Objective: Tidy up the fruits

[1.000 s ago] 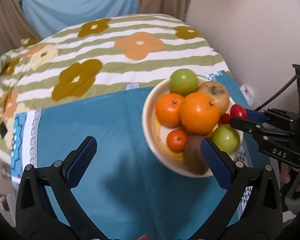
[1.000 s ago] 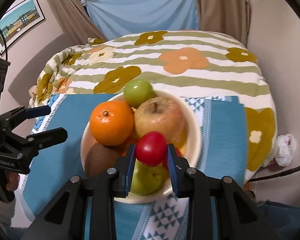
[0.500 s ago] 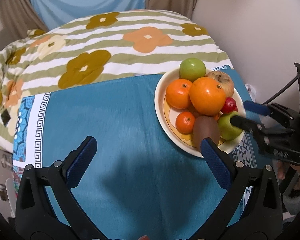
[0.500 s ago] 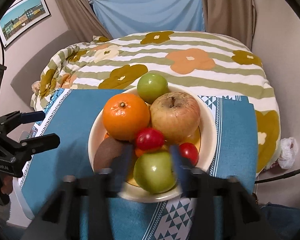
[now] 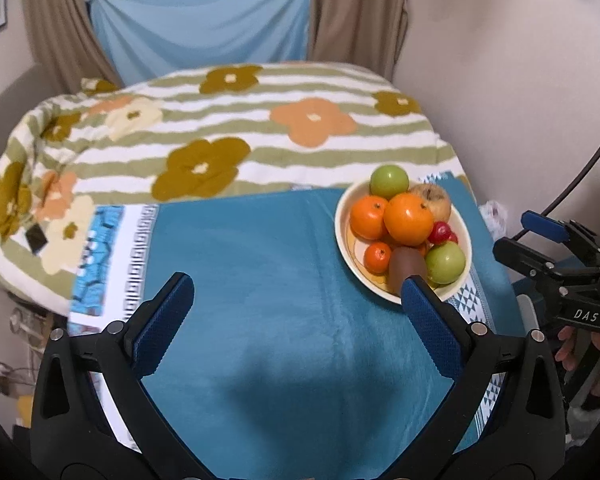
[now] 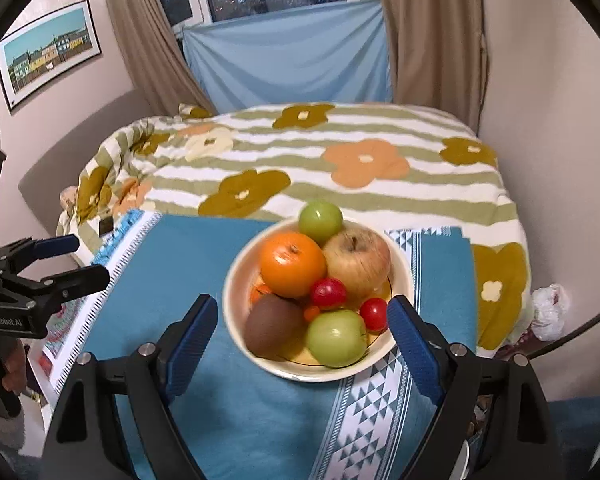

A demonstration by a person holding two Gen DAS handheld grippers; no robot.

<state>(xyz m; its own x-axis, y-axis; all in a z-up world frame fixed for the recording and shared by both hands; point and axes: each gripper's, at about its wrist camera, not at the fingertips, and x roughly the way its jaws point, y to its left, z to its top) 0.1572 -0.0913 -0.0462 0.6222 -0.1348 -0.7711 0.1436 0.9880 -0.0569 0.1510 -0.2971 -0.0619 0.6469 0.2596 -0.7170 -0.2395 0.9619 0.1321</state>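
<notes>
A cream bowl (image 6: 400, 264) full of fruit stands on the blue cloth (image 6: 180, 248). It holds a large orange (image 6: 292, 264), a tan apple (image 6: 358, 266), two green apples (image 6: 334, 338), a brown kiwi (image 6: 272, 324), and two red tomatoes (image 6: 328, 292). My right gripper (image 6: 302, 328) is open and empty, drawn back just in front of the bowl. My left gripper (image 5: 296, 316) is open and empty over the cloth, left of the bowl (image 5: 342, 236). The right gripper also shows in the left wrist view (image 5: 536, 236).
A striped flower blanket (image 6: 340, 168) covers the bed behind the cloth. A wall (image 5: 520, 80) stands close on the right. A white crumpled bag (image 6: 550, 310) lies by the bed's right edge. The left gripper shows at the far left of the right wrist view (image 6: 76, 260).
My right gripper let go of the red tomato in the bowl, opened wide and drew back. My left gripper pulled back and up from the bowl.
</notes>
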